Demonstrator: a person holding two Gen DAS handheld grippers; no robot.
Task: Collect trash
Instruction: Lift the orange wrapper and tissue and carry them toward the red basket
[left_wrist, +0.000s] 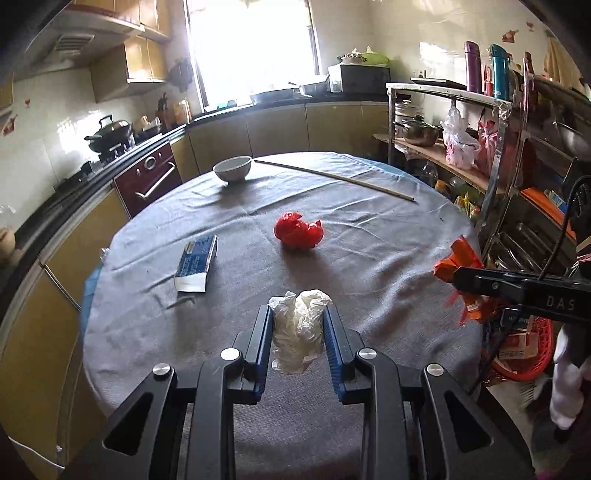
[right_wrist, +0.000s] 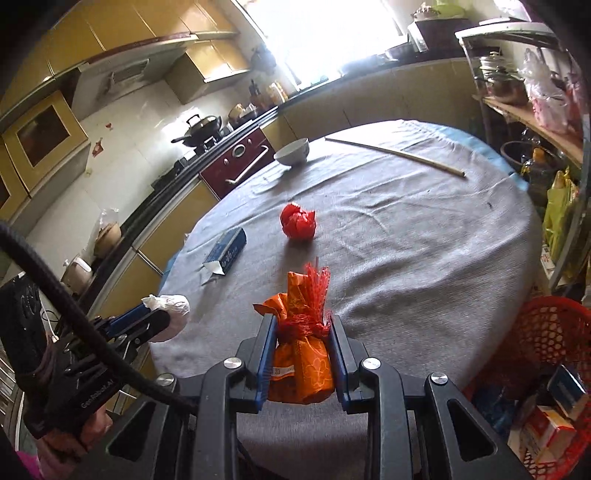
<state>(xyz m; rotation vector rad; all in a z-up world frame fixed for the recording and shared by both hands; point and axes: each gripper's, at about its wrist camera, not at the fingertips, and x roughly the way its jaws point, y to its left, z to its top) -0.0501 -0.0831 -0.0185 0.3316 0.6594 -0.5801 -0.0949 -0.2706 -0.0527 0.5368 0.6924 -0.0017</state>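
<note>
My left gripper (left_wrist: 298, 317) is shut on a crumpled white plastic bag (left_wrist: 297, 332) above the near part of the round table (left_wrist: 369, 258); it also shows in the right wrist view (right_wrist: 168, 312). My right gripper (right_wrist: 303, 328) is shut on an orange wrapper with red netting (right_wrist: 304, 354), held over the table's near right edge; it also shows in the left wrist view (left_wrist: 460, 266). A crumpled red bag (left_wrist: 298, 232) (right_wrist: 297, 221) and a blue-and-white carton (left_wrist: 195, 263) (right_wrist: 226, 252) lie on the grey cloth.
A white bowl (left_wrist: 232, 168) and a long wooden stick (left_wrist: 334, 179) lie at the table's far side. A red mesh basket (right_wrist: 550, 369) holding boxes stands on the floor at the right. A cluttered metal shelf (left_wrist: 491, 147) stands right; counters and stove run left.
</note>
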